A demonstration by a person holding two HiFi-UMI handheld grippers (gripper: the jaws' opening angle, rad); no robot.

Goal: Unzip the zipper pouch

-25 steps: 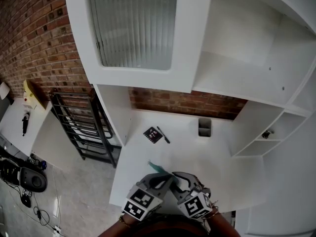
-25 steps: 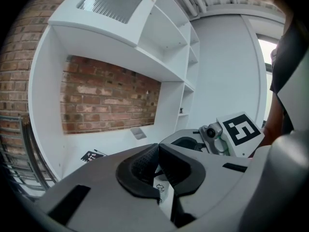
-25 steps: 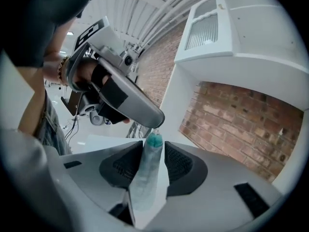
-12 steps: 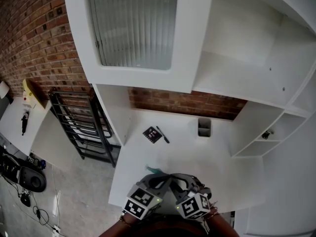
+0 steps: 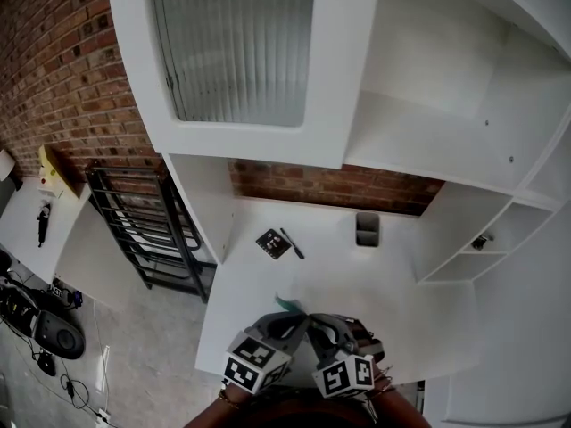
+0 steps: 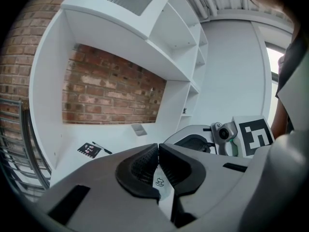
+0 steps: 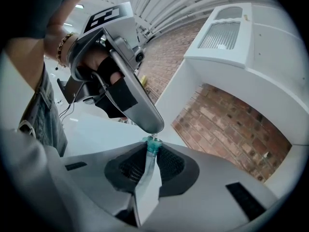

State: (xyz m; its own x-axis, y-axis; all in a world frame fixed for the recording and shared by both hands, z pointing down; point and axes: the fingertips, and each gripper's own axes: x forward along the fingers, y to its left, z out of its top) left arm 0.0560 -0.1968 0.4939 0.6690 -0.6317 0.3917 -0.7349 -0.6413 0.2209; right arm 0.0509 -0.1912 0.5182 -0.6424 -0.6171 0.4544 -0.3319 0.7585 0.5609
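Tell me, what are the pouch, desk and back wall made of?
Pouch: thin pale sheet, probably plastic, folding softly, with a teal zipper end. Desk: smooth matte white, perhaps laminate or painted wood. Wall: bare red brick, mortar lines showing.

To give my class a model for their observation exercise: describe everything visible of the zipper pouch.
The pouch is a thin, pale, plastic-looking sheet with a teal zipper end and a small dark printed mark. It is held edge-on over the white desk, pinched between both grippers. The left gripper is shut on it, and the right gripper, whose jaws have just been closing, presses on it right at the teal end. Most of it is hidden by them.
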